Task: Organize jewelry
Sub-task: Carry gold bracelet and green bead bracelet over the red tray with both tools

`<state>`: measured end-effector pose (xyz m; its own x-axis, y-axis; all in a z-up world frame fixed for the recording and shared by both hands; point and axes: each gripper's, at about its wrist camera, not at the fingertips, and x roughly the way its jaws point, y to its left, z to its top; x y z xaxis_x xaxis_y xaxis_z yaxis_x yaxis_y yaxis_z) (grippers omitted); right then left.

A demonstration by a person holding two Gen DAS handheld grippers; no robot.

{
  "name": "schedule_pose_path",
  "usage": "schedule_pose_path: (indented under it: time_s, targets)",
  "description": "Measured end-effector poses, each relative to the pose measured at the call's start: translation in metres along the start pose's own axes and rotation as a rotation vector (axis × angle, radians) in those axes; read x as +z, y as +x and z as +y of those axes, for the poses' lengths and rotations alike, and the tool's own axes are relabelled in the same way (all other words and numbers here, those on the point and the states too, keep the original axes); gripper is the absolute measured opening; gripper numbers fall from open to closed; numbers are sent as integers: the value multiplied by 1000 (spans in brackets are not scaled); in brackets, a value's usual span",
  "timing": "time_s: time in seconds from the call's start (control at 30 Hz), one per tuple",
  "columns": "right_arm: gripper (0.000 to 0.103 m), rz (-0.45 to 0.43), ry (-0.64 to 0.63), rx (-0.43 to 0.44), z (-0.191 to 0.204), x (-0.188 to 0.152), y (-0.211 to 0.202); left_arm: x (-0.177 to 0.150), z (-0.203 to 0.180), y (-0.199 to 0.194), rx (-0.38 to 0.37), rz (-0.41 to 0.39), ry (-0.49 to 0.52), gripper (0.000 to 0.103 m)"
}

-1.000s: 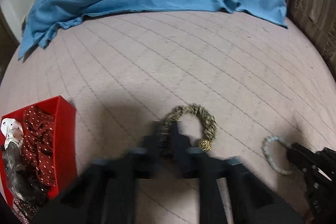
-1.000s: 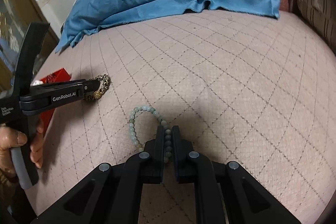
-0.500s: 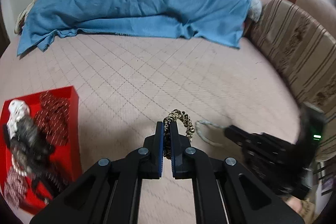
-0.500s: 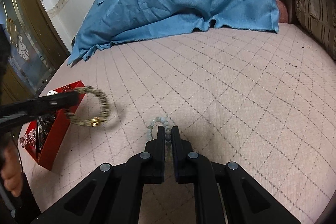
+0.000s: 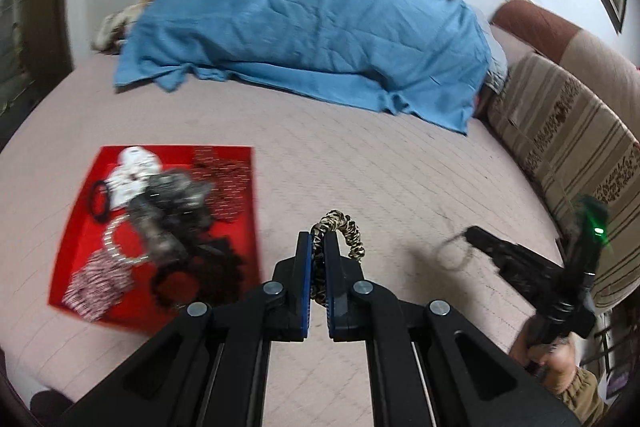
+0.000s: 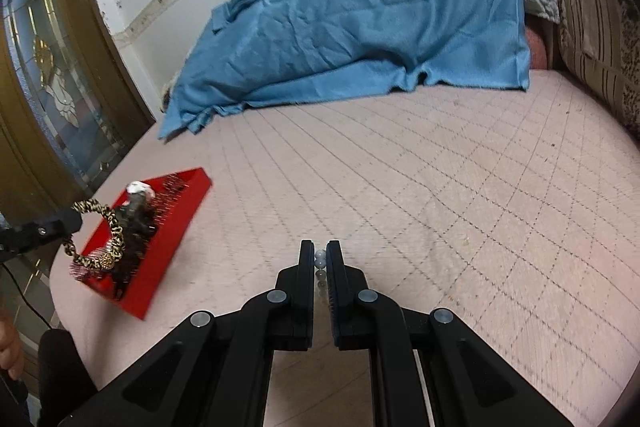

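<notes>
My left gripper is shut on a leopard-print scrunchie-style bracelet, lifted above the pink bedspread just right of the red tray. In the right wrist view the same bracelet hangs from the left gripper over the tray. My right gripper is shut on a pale bead bracelet; only a few beads show between its fingers. In the left wrist view that bead bracelet dangles, blurred, from the right gripper.
The tray holds several hair ties, scrunchies and a white piece. A blue blanket lies heaped at the bed's far end. A striped cushion runs along the right side. A glass-panelled door stands left of the bed. A hand grips the right tool.
Both grippers rose off the bedspread with their bracelets. The left one carried the leopard-print bracelet toward the red tray, which now shows much more fully.
</notes>
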<state>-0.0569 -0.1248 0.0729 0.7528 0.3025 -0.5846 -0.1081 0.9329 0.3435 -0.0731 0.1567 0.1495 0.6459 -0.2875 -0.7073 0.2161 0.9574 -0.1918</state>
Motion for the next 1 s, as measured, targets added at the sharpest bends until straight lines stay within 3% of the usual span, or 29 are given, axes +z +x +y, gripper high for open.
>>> schedule_pose_path:
  time_s: [0.37,1.0]
  targets:
    - [7,-24,-85,16,57,3,-37,-15,42,-35,59,-74,-38,5]
    - [7,22,-250,81,151,12,-29,-37,129,-61,117,-112,-212,5]
